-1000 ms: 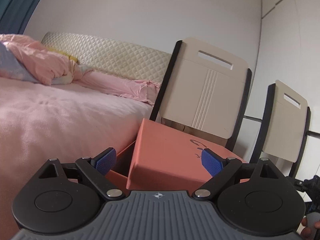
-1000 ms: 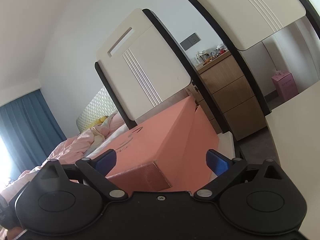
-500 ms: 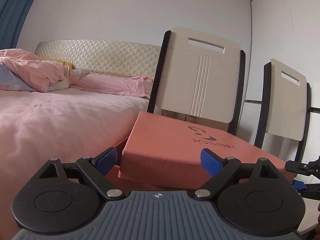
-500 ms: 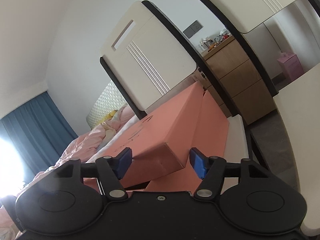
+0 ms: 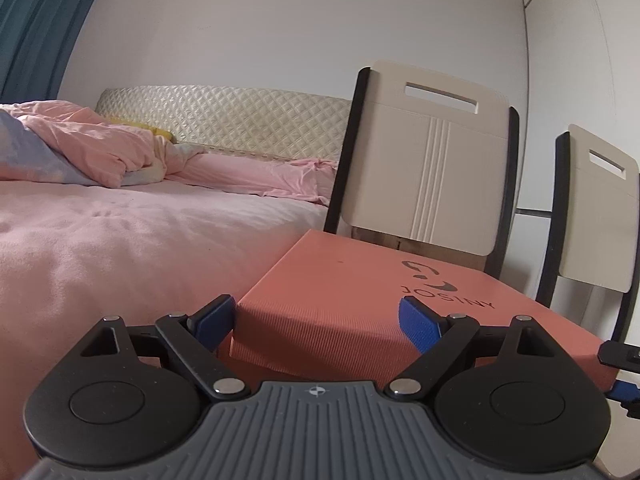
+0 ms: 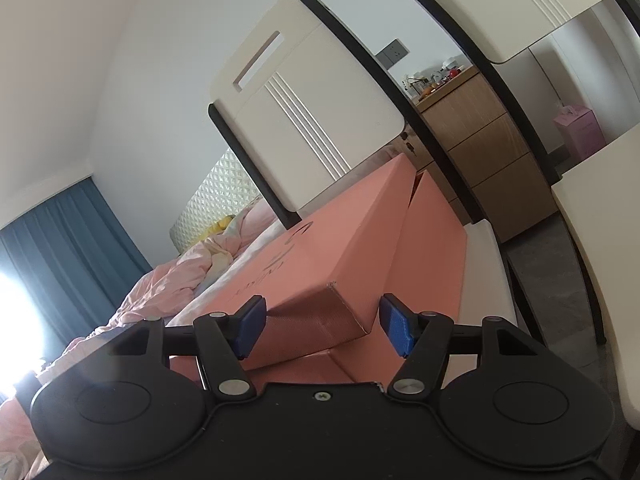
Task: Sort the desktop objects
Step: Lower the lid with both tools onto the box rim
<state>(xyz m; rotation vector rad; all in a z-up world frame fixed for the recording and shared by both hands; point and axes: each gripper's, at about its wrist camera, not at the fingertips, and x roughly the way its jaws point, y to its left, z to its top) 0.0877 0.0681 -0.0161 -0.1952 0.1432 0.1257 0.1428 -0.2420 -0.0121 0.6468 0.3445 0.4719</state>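
Observation:
A salmon-pink shoe box lid [image 5: 360, 292] marked JOSINY lies nearly flat over the box. My left gripper [image 5: 316, 322] is open, its blue pads either side of the lid's near end. In the right wrist view the lid [image 6: 320, 248] sits tilted on the box base [image 6: 432, 240]. My right gripper [image 6: 322, 328] is open, its blue pads astride the lid's near corner; whether they touch it I cannot tell. The right gripper's tip also shows at the right edge of the left wrist view [image 5: 620, 364].
Two cream chairs with black frames [image 5: 424, 160] [image 5: 596, 216] stand behind the box. A bed with pink bedding [image 5: 120, 232] lies to the left. A white table top [image 6: 600, 240] and a wooden dresser [image 6: 480, 148] are to the right.
The lid has come down from a steep tilt to nearly flat on the box. The right gripper's jaws have narrowed around the lid's corner.

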